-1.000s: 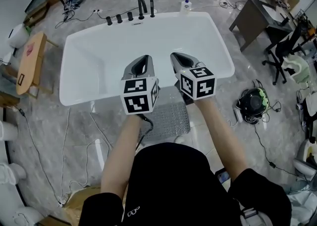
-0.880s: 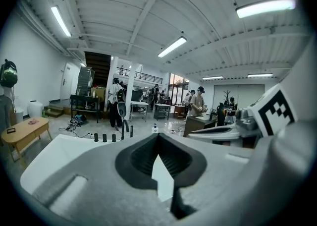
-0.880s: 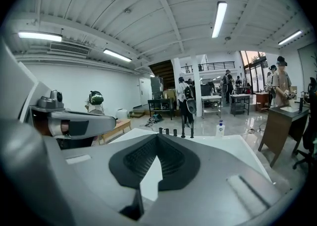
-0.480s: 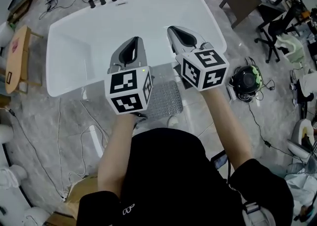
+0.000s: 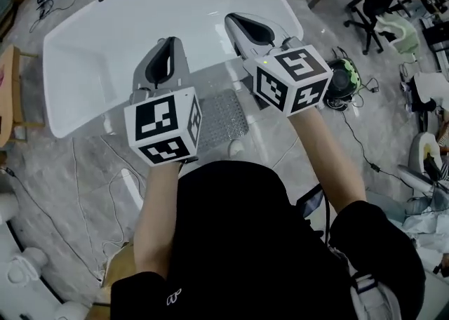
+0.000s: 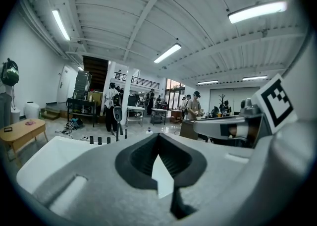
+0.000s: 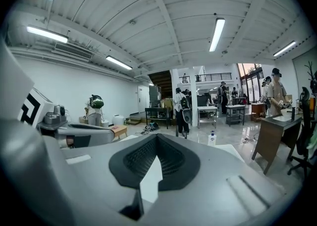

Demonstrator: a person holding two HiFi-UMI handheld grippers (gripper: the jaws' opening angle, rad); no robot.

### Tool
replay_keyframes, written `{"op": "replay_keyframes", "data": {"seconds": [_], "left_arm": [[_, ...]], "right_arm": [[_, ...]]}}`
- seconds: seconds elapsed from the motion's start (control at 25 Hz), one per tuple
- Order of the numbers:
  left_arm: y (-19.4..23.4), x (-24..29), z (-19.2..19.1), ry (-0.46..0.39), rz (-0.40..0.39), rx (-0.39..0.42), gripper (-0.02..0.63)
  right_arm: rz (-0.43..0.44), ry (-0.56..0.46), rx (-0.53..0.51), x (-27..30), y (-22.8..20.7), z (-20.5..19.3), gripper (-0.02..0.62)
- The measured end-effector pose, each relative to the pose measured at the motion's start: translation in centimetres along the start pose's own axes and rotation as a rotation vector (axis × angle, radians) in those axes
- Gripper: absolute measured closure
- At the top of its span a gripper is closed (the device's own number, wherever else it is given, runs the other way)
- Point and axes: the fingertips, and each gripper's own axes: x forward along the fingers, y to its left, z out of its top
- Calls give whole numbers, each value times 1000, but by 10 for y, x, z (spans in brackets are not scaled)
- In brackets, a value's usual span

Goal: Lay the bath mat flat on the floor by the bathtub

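Grey bath mat (image 5: pixel 221 118) is lying flat on the floor (image 5: pixel 63 171) right beside the bathtub (image 5: pixel 52 94) in the head view, down between the left gripper (image 5: pixel 168 45) and right gripper (image 5: pixel 238 20), so I'm guessing the laying step is basically wrapping up and next is just checking the edges. Left gripper view is showing jaws pressed together on nothing, no mat in sight. Right gripper view is showing the same: jaws closed, empty, pointing out over the tub.

The bathtub (image 5: pixel 98 59) walls off the far side, cables (image 5: pixel 76 192) cross the left floor (image 5: pixel 42 164), and ground right of the bath mat (image 5: pixel 223 116) lies open.
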Motion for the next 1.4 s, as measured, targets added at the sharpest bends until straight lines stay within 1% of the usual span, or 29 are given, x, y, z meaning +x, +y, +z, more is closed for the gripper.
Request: {"op": "replay_keyframes", "data": {"seconds": [0.16, 0.32, 0.44, 0.52, 0.72, 0.96, 1.2, 1.4], "left_arm": [[-10, 1, -3, 1, -8, -5, 601], [-19, 1, -18, 42, -43, 9, 601], [-19, 0, -24, 54, -46, -1, 601], [-22, 0, -25, 57, -50, -3, 601], [-25, -3, -19, 47, -58, -1, 601], [-20, -7, -8, 17, -41, -2, 601], [-14, -13, -1, -7, -11, -8, 601], [1, -17, 8, -28, 30, -9, 601]], "right_arm": [[-7, 4, -5, -6, -1, -1, 591], [-20, 2, -2, -5, 0, -2, 592], [-18, -8, -34, -4, 7, 3, 591], [-16, -9, -58, -5, 10, 5, 591], [-16, -20, -73, -5, 15, 11, 591], [-7, -47, -96, -2, 24, 20, 592], [4, -81, -78, 1, 34, 26, 591], [7, -124, -75, 10, 46, 37, 592]]}}
